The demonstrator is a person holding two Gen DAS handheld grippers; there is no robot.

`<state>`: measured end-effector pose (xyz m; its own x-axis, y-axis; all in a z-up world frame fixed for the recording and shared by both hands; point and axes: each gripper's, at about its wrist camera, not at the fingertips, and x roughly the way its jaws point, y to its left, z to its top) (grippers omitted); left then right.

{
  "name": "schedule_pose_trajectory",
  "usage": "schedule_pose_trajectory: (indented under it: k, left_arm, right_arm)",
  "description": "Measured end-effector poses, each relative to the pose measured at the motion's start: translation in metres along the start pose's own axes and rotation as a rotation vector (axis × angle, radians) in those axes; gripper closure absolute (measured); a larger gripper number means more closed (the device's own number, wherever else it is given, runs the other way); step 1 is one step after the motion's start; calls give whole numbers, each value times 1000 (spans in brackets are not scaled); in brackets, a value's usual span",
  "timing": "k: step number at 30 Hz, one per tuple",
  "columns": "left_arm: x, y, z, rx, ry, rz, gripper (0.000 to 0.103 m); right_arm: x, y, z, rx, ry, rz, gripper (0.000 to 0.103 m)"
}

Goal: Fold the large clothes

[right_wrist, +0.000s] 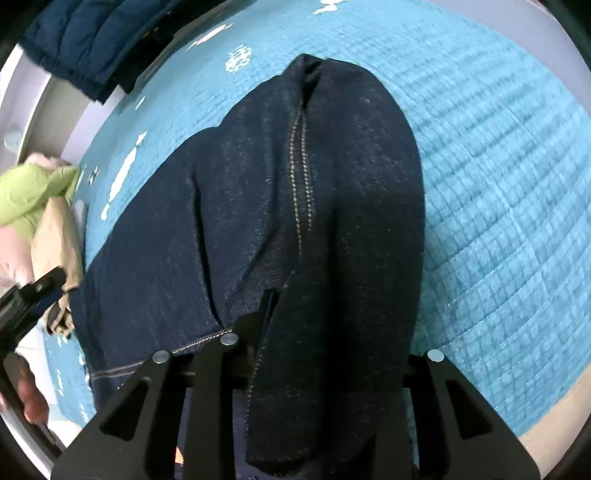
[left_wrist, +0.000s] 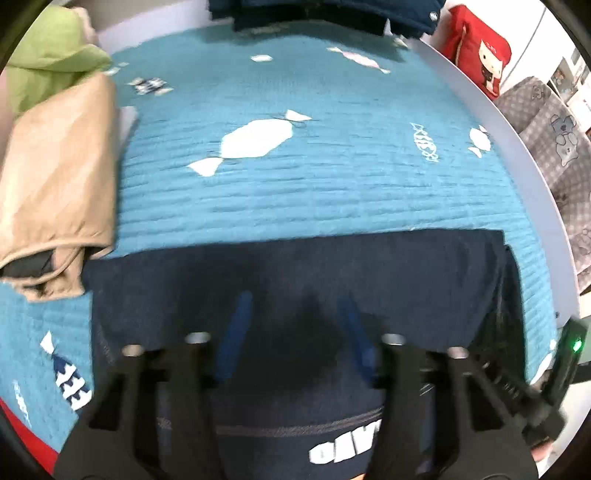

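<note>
A dark navy denim garment [left_wrist: 295, 269] lies on the teal quilted bedspread [left_wrist: 314, 177]. In the left wrist view my left gripper [left_wrist: 295, 306] hovers over it with its blue fingers [left_wrist: 236, 332] spread apart and nothing between them. White letters [left_wrist: 343, 446] show on the fabric below. In the right wrist view the same garment [right_wrist: 258, 221], with an orange stitched seam, drapes up over my right gripper [right_wrist: 295, 314]. A fold of it covers the right finger, and the left finger [right_wrist: 255, 321] presses against the cloth. The fingertips are hidden.
A tan folded garment [left_wrist: 55, 184] and a green one [left_wrist: 48, 55] lie at the left. A dark blue padded jacket [left_wrist: 325, 14] lies at the far edge. A red cushion [left_wrist: 476, 51] and a grey patterned chair [left_wrist: 554, 147] stand beyond the bed's right edge.
</note>
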<state>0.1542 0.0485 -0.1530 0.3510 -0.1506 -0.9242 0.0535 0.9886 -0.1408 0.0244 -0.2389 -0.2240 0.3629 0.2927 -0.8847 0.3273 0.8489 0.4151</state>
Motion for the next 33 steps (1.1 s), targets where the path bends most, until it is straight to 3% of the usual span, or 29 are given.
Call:
schedule_pose_trajectory:
  k: [1,5,9,12,15,18,20,25,29,33]
  left_arm:
    - [3,-1,8,-2,18,-16,82]
    - [18,-5,35,-31,94,-38,99]
    - [45,-5,56,-96,225,-89,101]
    - [63,-4,61,-120,303,-62,102]
    - [86,-6,67,-113,320,10,102]
    - [135,2,65,-124,432,8,102]
    - [131,7,69,-167,450,-12,103]
    - [105,-2,58,-92,495,-1,103]
    - [114,-8,37,-58,456,25,103]
    - [109,-3,37,-123,470,20,102]
  right_arm:
    - [0,0,2,4,-1,-2,78]
    - [7,14,6,4,-4,-29,77]
    - [11,18,9,5,8,-32,77]
    - [12,14,11,23,17,-15,77]
    - [11,11,10,25,15,-8,77]
    - [12,10,11,28,11,-1,76]
    - [11,9,11,33,17,1,76]
    - [11,11,11,23,19,-2,76]
    - [13,12,11,20,21,-8,75]
    - [13,13,11,13,20,-9,75]
